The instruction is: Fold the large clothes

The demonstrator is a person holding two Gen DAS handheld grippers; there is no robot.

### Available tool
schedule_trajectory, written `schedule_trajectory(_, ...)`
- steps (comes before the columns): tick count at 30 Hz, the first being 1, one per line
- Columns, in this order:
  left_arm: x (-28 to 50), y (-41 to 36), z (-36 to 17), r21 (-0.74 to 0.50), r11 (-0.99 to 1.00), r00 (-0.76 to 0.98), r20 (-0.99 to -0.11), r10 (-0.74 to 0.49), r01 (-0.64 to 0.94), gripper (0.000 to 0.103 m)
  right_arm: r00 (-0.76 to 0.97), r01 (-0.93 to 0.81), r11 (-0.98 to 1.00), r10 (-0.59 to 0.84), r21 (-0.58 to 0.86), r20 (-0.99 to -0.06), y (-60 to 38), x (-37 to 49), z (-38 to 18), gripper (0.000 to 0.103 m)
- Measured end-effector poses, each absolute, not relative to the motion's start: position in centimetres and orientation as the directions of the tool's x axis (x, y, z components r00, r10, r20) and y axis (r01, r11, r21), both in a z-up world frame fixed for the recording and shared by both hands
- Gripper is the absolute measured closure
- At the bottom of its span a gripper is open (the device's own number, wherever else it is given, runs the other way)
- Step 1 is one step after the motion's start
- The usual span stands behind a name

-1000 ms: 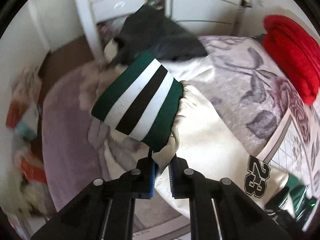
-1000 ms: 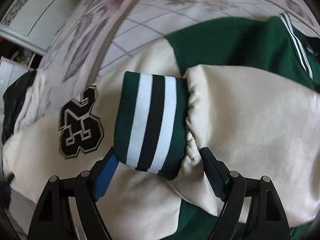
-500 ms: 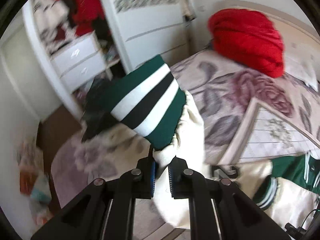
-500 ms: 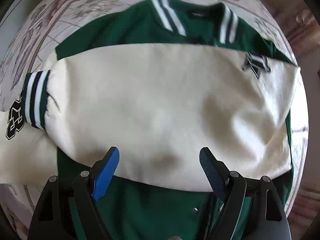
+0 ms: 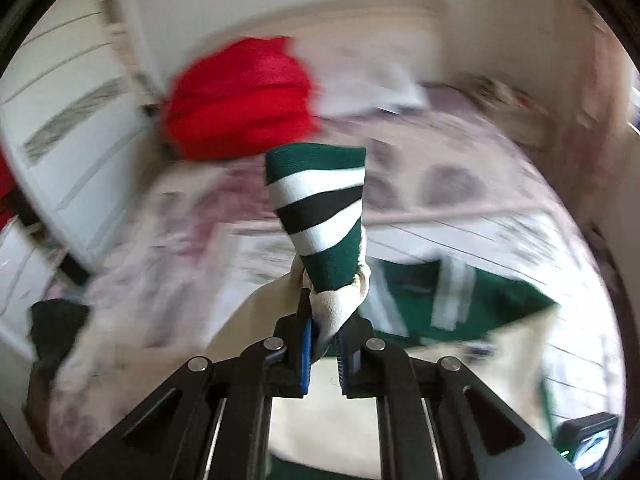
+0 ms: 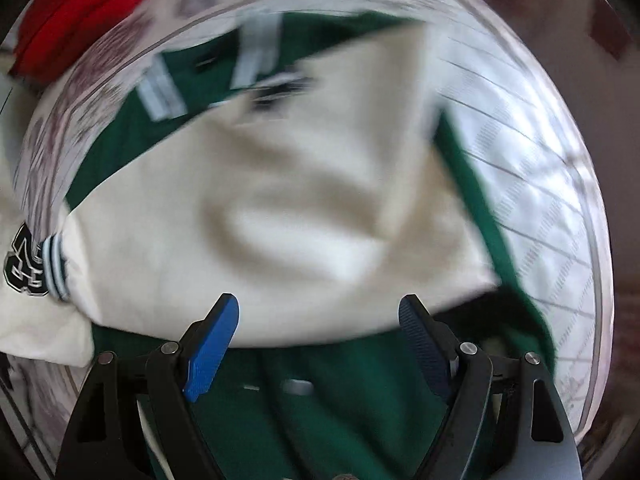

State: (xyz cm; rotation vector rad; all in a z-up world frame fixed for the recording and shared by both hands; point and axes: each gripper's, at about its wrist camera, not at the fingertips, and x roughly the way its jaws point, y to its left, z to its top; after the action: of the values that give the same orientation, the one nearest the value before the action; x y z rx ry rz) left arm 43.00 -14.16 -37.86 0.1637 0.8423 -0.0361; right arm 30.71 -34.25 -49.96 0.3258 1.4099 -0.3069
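Observation:
A green and cream varsity jacket [image 6: 304, 208] lies on the bed, one cream sleeve folded across its green body. My left gripper [image 5: 322, 344] is shut on the cream end of the other sleeve [image 5: 336, 308], held up in the air; its green, white and black striped cuff [image 5: 320, 208] stands above the fingers. The jacket's green body [image 5: 492, 300] shows below it. My right gripper [image 6: 320, 344] is open and empty, hovering over the folded sleeve near the green hem. The folded sleeve's striped cuff [image 6: 54, 264] lies beside a "23" patch [image 6: 22, 264] at the left.
A red blanket [image 5: 240, 108] lies at the head of the bed, also in the right wrist view [image 6: 76, 20]. The floral bedspread [image 5: 460, 184] covers the bed. White wardrobe doors [image 5: 68, 128] stand at the left. A dark garment [image 5: 52, 328] lies at the bed's left edge.
My left gripper has swung right and up with the sleeve, so the cuff now points up over the bed. My right gripper has shifted a little over the jacket, still open.

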Motion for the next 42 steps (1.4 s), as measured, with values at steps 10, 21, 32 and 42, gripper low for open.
schedule_trajectory(10, 41.1, -31.0, -50.2, 0.095, 0.891, 0.402, -0.91, -0.103, 0.444, 0.091, 0.048, 0.528, 0.848, 0.02, 0.042, -0.999, -46.3, 21.2, -52.2, 0.019)
schedule_trajectory(21, 38.1, -20.5, -45.8, -0.174, 0.953, 0.364, -0.895, -0.259, 0.249, 0.005, 0.107, 0.606, 0.745, 0.27, 0.278, -0.957, -51.6, 15.2, -49.7, 0.019)
schedule_trajectory(32, 42.0, -0.5, -50.7, 0.094, 0.947, 0.323, -0.926, 0.197, -0.308, 0.005, 0.328, 0.527, 0.772, 0.202, 0.356, -0.923, -52.9, 30.0, -46.2, 0.019)
schedule_trajectory(42, 43.4, 2.3, -52.3, 0.058, 0.935, 0.301, -0.938, 0.171, -0.35, 0.005, 0.292, 0.497, 0.822, 0.143, 0.278, -0.946, -51.9, 33.8, -46.6, 0.088)
